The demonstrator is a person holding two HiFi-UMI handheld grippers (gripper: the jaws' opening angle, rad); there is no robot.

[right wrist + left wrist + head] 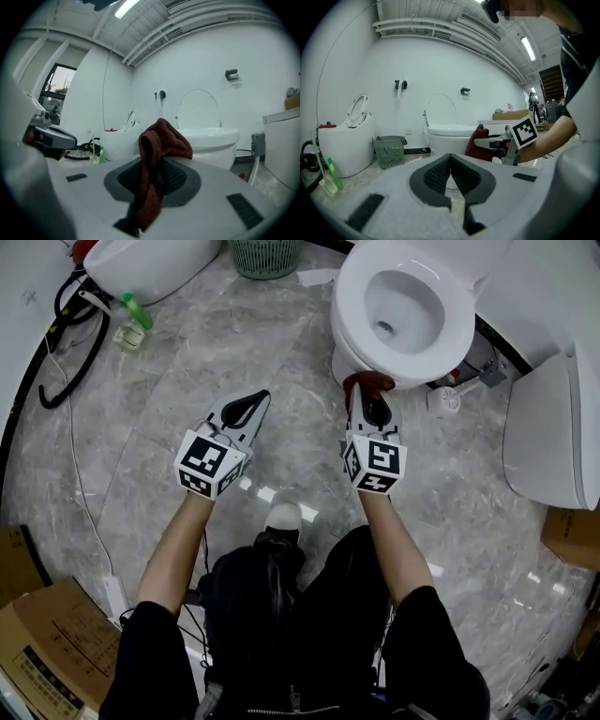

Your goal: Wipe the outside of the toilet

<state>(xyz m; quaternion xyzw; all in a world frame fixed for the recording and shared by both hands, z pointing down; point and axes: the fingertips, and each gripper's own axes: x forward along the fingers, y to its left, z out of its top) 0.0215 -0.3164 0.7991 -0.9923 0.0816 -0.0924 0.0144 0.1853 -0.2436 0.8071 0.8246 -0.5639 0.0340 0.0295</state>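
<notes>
Right gripper (364, 397), fingers clamped on red cloth (371, 382), sits just before the toilet (349, 345) bowl's outer wall; left gripper (251, 405) closed, empty, farther.

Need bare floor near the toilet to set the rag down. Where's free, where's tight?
Free: grey marble floor between the green mesh basket, white toilet bowl and left gripper. Crowded: black hoses at left, white valve fittings right of the bowl's base.

Grey marble floor (187, 362) (glossy), white walls (440, 65), ceiling strip lights (528, 48).
</notes>
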